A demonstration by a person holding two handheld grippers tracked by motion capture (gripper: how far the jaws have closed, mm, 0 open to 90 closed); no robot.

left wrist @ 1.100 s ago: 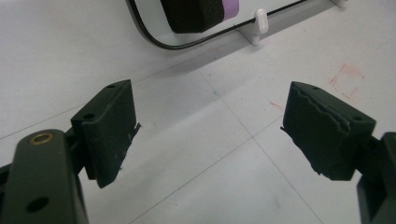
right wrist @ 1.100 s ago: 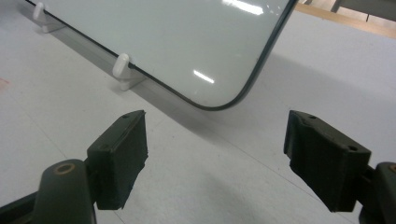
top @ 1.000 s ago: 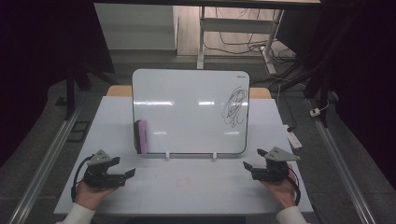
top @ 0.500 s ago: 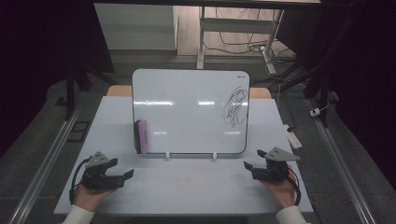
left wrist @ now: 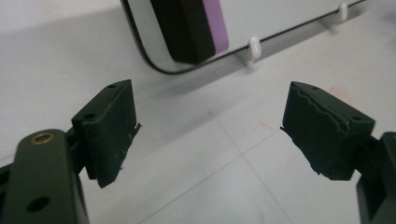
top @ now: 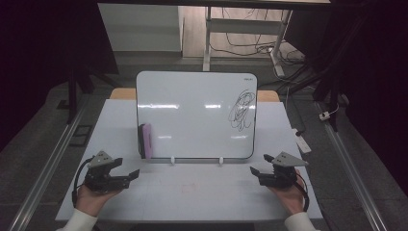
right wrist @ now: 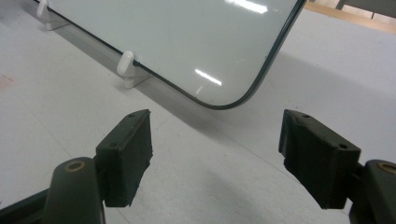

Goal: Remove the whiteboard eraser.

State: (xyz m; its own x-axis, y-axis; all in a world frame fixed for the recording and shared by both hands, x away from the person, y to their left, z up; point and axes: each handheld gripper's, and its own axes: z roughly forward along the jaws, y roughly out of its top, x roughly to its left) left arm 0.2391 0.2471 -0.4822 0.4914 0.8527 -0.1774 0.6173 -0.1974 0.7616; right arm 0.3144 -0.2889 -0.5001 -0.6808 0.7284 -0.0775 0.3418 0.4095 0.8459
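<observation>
A whiteboard (top: pixel 192 113) stands upright on two small white feet at the middle of the white table (top: pixel 202 192). Black scribbles (top: pixel 242 109) mark its upper right. A purple-and-black eraser (top: pixel 145 141) clings to its lower left corner; the left gripper view shows that eraser (left wrist: pixel 196 25) just ahead. My left gripper (top: pixel 131 174) rests near the front left of the table, held by a hand, jaws open and empty (left wrist: pixel 210 133). My right gripper (top: pixel 256 172) sits at the front right, also open and empty (right wrist: pixel 215 154), facing the board's lower right corner (right wrist: pixel 233 100).
A white support foot (right wrist: pixel 128 70) of the board stands ahead of the right gripper, and another foot (left wrist: pixel 253 49) ahead of the left. Metal rails run along both table sides. A white remote-like object (top: pixel 302 140) lies off the right edge. Cables trail on the floor beyond.
</observation>
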